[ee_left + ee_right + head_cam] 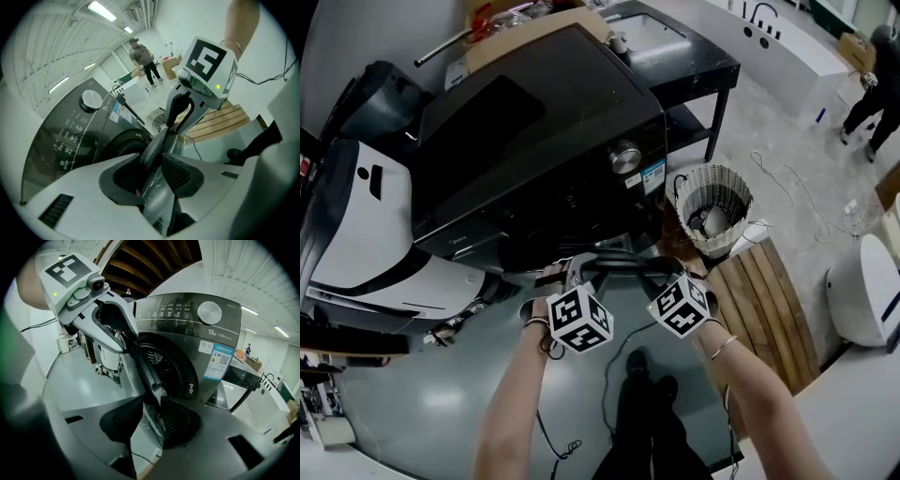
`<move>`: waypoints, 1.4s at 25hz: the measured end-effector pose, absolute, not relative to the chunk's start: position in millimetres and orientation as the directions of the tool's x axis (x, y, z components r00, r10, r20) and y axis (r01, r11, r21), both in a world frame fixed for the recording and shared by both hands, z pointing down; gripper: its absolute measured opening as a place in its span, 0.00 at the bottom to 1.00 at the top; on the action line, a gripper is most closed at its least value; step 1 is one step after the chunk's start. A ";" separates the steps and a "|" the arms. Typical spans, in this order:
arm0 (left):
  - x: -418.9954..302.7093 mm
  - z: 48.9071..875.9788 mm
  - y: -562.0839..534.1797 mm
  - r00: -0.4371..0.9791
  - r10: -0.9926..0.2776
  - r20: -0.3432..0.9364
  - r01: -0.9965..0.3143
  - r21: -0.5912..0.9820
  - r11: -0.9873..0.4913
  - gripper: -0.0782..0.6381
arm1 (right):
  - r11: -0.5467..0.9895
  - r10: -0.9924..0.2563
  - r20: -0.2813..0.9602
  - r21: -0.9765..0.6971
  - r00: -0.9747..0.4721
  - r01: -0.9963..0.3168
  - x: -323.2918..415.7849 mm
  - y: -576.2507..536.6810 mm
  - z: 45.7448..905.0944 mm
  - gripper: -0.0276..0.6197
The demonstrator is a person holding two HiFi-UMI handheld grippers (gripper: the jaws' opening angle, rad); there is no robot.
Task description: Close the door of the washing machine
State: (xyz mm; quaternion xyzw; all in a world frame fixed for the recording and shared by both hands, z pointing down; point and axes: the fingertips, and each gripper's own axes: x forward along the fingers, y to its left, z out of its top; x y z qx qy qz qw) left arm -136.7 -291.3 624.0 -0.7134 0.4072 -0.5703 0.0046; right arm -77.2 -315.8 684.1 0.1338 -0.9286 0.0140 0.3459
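A dark front-loading washing machine (534, 122) stands with its round door (619, 265) swung out toward me. Both grippers are at the door's outer edge. My left gripper (572, 281) has the door's rim (157, 145) between its pads and is shut on it. My right gripper (675, 281) also has the rim (140, 366) between its jaws; one pad lies against it, and a thin gap shows at the other pad. The drum opening (161, 364) shows behind the door. Each gripper appears in the other's view, the right gripper (180, 119) and the left gripper (119, 341), both at the same door edge.
A wicker basket (712, 202) stands right of the machine, beside a slatted wooden bench (764, 300). A black table (684, 56) is behind it, a white appliance (366, 225) at the left. A cable (614, 375) lies by my feet. A person (872, 84) stands far right.
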 end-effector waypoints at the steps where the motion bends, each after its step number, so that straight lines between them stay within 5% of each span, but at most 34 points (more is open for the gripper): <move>1: -138.3 624.4 -294.3 0.015 -0.584 0.812 -0.578 -0.469 -0.668 0.33 | 0.964 -0.240 0.644 0.070 -0.727 -0.257 -78.9 -319.6 684.2 0.24; 35: -184.6 629.6 -388.4 -0.105 -0.607 0.788 -0.694 -0.495 -0.523 0.33 | 0.892 -0.408 0.570 0.083 -0.713 -0.444 -122.4 -433.8 688.1 0.30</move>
